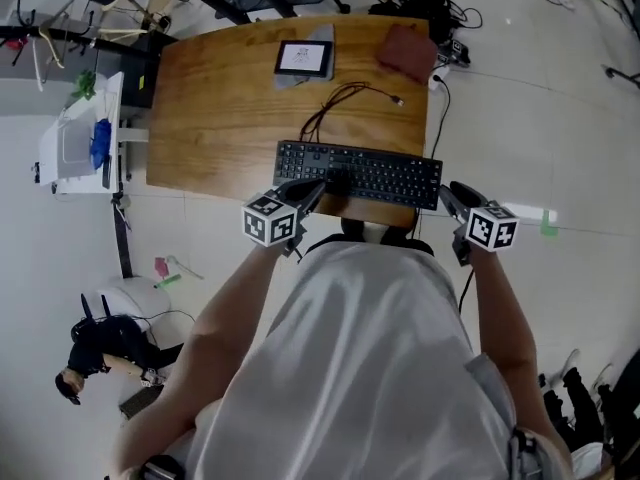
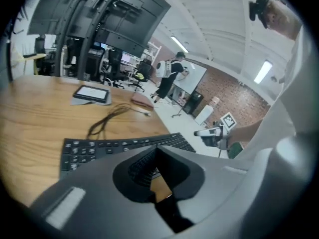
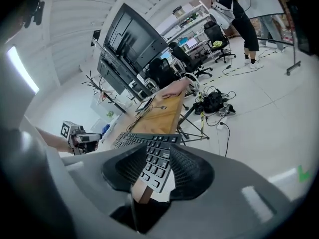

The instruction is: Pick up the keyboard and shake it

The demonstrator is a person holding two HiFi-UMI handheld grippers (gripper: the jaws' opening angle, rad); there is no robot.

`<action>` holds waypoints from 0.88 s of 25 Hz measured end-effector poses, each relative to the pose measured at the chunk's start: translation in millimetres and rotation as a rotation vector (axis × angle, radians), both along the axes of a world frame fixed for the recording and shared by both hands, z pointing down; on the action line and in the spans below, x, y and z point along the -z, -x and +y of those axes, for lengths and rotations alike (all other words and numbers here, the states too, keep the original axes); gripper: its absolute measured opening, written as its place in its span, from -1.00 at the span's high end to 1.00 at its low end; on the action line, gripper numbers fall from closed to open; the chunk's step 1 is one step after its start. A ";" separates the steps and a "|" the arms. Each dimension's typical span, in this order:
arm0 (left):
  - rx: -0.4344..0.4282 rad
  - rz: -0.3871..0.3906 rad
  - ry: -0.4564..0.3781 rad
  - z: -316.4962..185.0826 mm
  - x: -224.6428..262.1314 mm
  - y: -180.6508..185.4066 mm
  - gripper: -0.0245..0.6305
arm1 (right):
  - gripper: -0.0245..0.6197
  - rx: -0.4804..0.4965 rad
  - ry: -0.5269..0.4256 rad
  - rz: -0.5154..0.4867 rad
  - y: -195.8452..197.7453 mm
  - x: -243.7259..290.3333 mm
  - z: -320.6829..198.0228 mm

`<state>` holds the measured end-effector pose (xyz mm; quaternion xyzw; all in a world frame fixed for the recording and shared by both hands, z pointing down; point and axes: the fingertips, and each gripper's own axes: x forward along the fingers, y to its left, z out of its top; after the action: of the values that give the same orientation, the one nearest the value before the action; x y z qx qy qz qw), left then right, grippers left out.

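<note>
Warm-grained wood makes the bench (image 1: pixel 220 118), a slab with rounded corners. At its 6 o'clock edge lies the keyboard (image 1: pixel 360 173), black, long and flat, with rows of low matte keys. Its 3 o'clock end reaches just past the bench side.

The left claw (image 1: pixel 318 190) comes over the keyboard's near edge at about 7 o'clock. In the left gripper view its grey jaws run up to one peak, tips pressed together. A ribbed pad (image 2: pixel 142 168) shows on one side and nothing is seen between them.

The right claw (image 1: pixel 450 196) sits at the keyboard's 4 o'clock corner. In the right gripper view its jaws stand spread, and mesh-textured pads (image 3: pixel 192 169) flank that corner, which shows in the gap. Whether the pads touch it I cannot tell.

A thin dark cable (image 1: pixel 340 103) loops at the bench's centre. At 12 o'clock a dark-framed tablet (image 1: pixel 304 58) with a pale screen lies on a grey mat (image 1: pixel 290 80). A reddish-brown cloth (image 1: pixel 405 50) lies bunched at 1 o'clock.

Off the bench at 9 o'clock, a white cart (image 1: pixel 70 153) holds a blue thing (image 1: pixel 100 140) and a green thing (image 1: pixel 83 85).
</note>
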<state>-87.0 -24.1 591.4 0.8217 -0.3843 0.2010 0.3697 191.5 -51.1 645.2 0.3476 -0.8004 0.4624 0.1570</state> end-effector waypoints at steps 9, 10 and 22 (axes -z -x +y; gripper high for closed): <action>0.323 -0.094 0.139 6.7 -44.4 156.7 0.43 | 0.30 0.005 0.099 -0.038 1.0 -15.8 -3.4; 0.333 -0.088 0.159 5.9 -51.9 163.5 0.41 | 0.30 0.008 0.115 -0.041 1.6 -19.3 -2.3; 0.298 0.139 0.352 -17.6 -89.1 173.8 0.20 | 0.20 -0.038 0.245 -0.077 6.6 -33.6 -8.1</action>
<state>-260.8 -41.7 680.5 0.6907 -0.4338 0.1512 0.5584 184.9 -59.1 678.8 0.3229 -0.7368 0.5724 0.1586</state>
